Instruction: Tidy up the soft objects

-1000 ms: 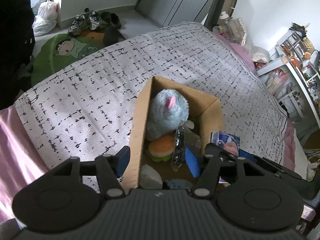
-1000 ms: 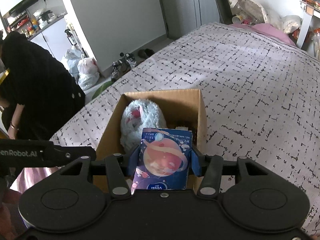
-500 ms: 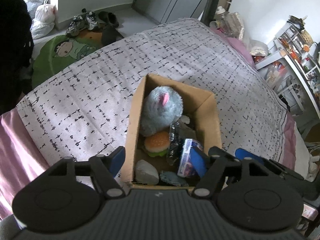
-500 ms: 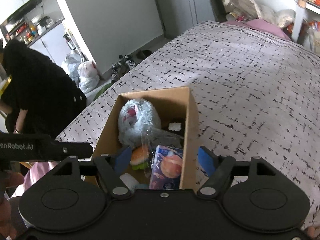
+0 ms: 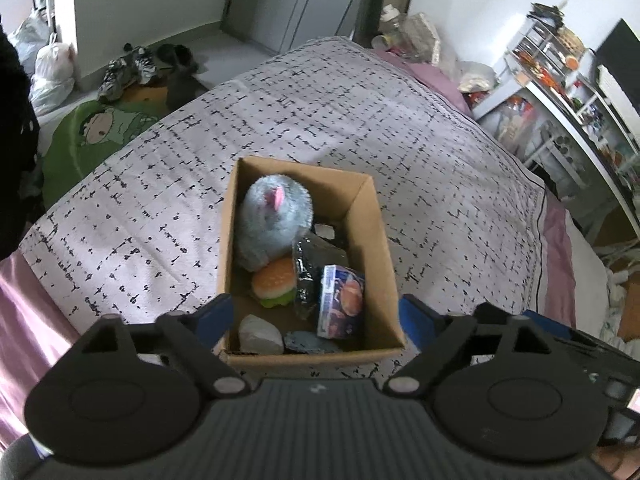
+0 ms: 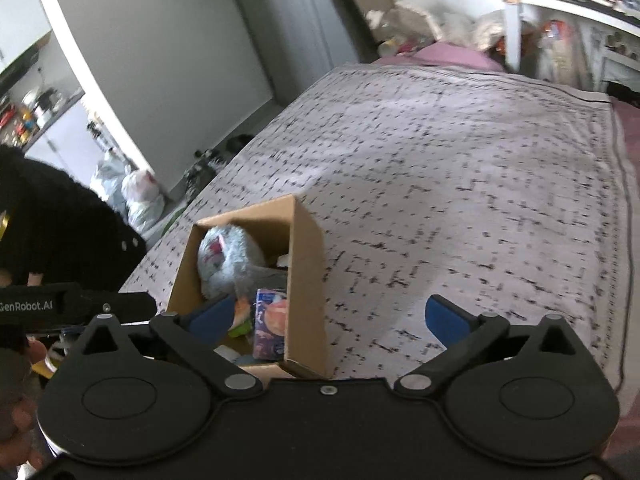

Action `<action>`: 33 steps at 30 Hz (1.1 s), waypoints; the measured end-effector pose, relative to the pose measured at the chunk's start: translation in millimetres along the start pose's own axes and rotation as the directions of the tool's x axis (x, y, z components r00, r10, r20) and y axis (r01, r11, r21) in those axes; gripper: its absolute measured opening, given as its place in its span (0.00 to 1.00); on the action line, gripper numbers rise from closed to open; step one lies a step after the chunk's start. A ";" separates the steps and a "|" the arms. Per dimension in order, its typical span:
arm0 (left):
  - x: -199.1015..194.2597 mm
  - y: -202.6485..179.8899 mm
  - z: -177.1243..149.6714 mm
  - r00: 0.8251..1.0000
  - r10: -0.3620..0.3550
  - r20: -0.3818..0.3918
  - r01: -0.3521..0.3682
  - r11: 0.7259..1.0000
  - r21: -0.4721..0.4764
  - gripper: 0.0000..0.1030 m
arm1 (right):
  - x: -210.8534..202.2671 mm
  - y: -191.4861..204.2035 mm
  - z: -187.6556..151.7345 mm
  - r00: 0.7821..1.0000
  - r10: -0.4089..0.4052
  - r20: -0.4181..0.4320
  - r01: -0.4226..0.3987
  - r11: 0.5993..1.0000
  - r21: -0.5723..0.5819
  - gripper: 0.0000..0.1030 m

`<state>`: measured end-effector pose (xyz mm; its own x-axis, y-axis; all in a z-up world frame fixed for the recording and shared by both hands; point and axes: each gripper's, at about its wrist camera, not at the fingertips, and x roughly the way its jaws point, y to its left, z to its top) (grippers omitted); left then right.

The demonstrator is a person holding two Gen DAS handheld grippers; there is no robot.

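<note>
A cardboard box point(image 5: 372, 248) point(image 6: 308, 280) sits on the bed. It holds a grey plush point(image 5: 272, 224) point(image 6: 228, 260), a burger toy point(image 5: 274, 282) point(image 6: 242, 316), a clear bag point(image 5: 308, 268), a white lump point(image 5: 260, 330) and a blue tissue pack point(image 5: 342, 300) point(image 6: 272, 324) with a planet print. My left gripper point(image 5: 316, 314) hovers above the box's near end, its jaws opening wide, nothing pressed by the pads. My right gripper point(image 6: 328, 316) hangs over the box's near right corner, jaws opening too, holding nothing.
A speckled white blanket point(image 5: 360, 128) covers the bed over a pink sheet point(image 5: 24, 320). Shoes point(image 5: 128, 68), bags and a green cartoon mat point(image 5: 100, 128) lie on the floor at left. Cluttered shelves point(image 5: 568, 92) stand right. A person in black point(image 6: 60, 232) stands left of the box.
My right gripper let the tissue pack drop into the box, spread wide and drew back to the right. My left gripper spread wide and pulled back, so the whole box shows.
</note>
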<state>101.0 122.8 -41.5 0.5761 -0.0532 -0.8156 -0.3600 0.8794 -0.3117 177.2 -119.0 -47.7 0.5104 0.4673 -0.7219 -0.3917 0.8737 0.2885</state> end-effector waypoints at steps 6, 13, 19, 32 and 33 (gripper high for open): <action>-12.9 -11.6 -5.5 1.000 -0.016 0.010 0.016 0.999 0.038 0.91 | -24.1 -7.8 -2.8 0.999 -0.011 0.034 0.010 0.999 0.043 1.00; -34.8 -18.9 -17.3 0.999 -0.020 0.045 0.017 0.998 0.062 0.92 | -50.8 -6.1 -9.1 0.997 -0.015 0.072 0.012 0.999 0.042 1.00; -52.7 -26.3 -30.9 0.998 -0.022 0.066 0.015 0.995 0.099 0.92 | -69.8 -2.0 -19.1 0.996 -0.020 0.082 0.018 0.999 0.029 1.00; -88.5 -30.5 -62.0 0.994 -0.027 0.109 0.014 0.992 0.123 0.92 | -108.3 10.4 -44.8 0.993 0.003 0.117 -0.001 1.000 -0.020 1.00; -91.5 -31.0 -64.3 0.993 -0.025 0.114 0.010 0.992 0.125 0.92 | -110.9 11.2 -46.3 0.993 0.005 0.120 -0.002 1.000 -0.023 1.00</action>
<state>12.3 70.0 11.4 0.6649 -0.0204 -0.7467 -0.2595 0.9310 -0.2566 80.7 -167.4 6.5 0.5965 0.4841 -0.6402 -0.4102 0.8695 0.2752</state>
